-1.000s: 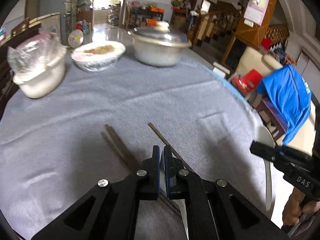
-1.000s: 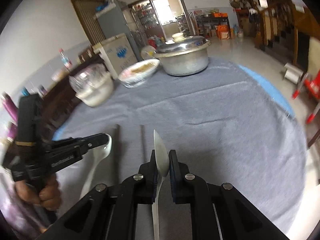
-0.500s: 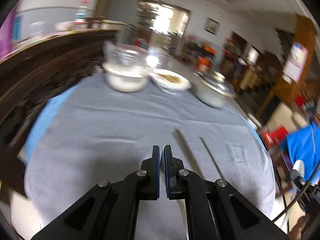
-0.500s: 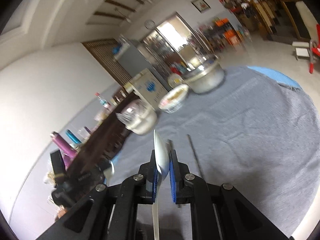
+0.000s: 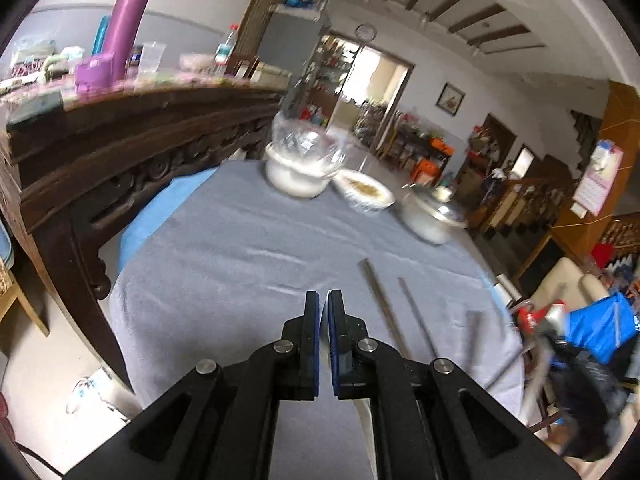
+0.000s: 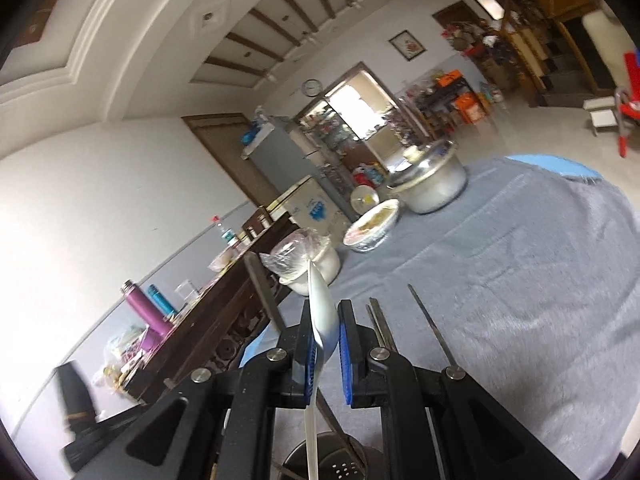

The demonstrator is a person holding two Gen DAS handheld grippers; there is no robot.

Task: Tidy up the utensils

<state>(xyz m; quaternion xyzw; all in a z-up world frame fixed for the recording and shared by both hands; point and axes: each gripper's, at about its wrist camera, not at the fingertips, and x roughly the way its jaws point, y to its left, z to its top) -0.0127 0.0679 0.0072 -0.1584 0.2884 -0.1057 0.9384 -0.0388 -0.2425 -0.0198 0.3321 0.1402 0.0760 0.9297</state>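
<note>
The left gripper (image 5: pixel 324 298) hangs over the grey-clothed worktop (image 5: pixel 240 248), jaws shut on nothing; two dark thin chopsticks (image 5: pixel 382 304) lie just right of it; the right gripper (image 6: pixel 324 312) clamps a white plastic spoon (image 6: pixel 320 308) at its bowl; light, stiff, likely slippery

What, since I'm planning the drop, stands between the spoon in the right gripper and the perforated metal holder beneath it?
Nothing visible blocks it. The spoon, pinched in the right gripper, hangs with its handle reaching down to the holder. A dark chopstick leans out of the holder beside that handle; contact cannot be told.
</note>
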